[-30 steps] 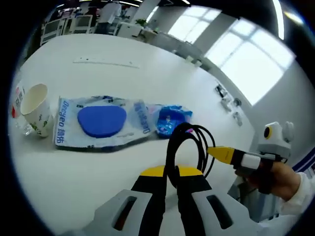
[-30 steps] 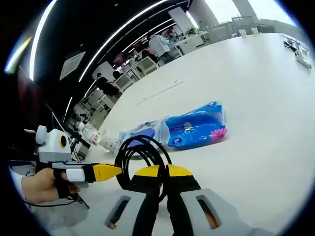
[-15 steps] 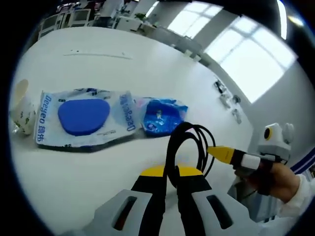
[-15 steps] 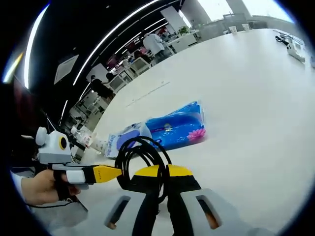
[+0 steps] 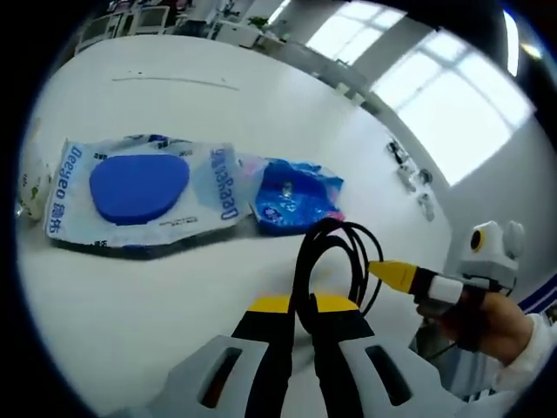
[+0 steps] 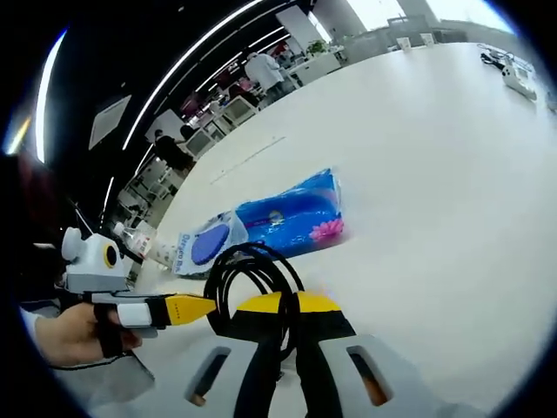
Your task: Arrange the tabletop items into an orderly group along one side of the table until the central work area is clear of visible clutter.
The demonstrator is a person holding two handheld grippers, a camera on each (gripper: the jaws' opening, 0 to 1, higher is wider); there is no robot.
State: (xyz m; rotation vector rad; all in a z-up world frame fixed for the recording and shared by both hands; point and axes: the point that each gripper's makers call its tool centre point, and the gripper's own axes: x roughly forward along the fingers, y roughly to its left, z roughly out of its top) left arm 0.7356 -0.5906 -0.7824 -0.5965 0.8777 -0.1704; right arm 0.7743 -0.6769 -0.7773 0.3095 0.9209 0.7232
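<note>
A coiled black cable [image 5: 329,261] stands up between the yellow tips of my left gripper [image 5: 296,305], which is shut on it. My right gripper [image 5: 385,272] comes in from the right, a hand behind it, its yellow tip at the same coil. In the right gripper view that gripper [image 6: 283,305] is shut on the cable [image 6: 252,277], and the left gripper [image 6: 196,306] meets the coil from the left. On the white table [image 5: 261,113] beyond lie a blue-and-white wipes pack [image 5: 135,190] and a blue tissue pack [image 5: 291,196], side by side and touching.
A paper cup [image 5: 29,185] stands at the wipes pack's left end. Small devices [image 5: 405,170] lie near the far right table edge. In the right gripper view the tissue pack [image 6: 287,216] and wipes pack [image 6: 207,244] lie ahead, with people and desks far behind.
Both views have swung, so the two packs sit lower left in the left view and nearer centre in the right view. Both grippers keep their hold on the cable.
</note>
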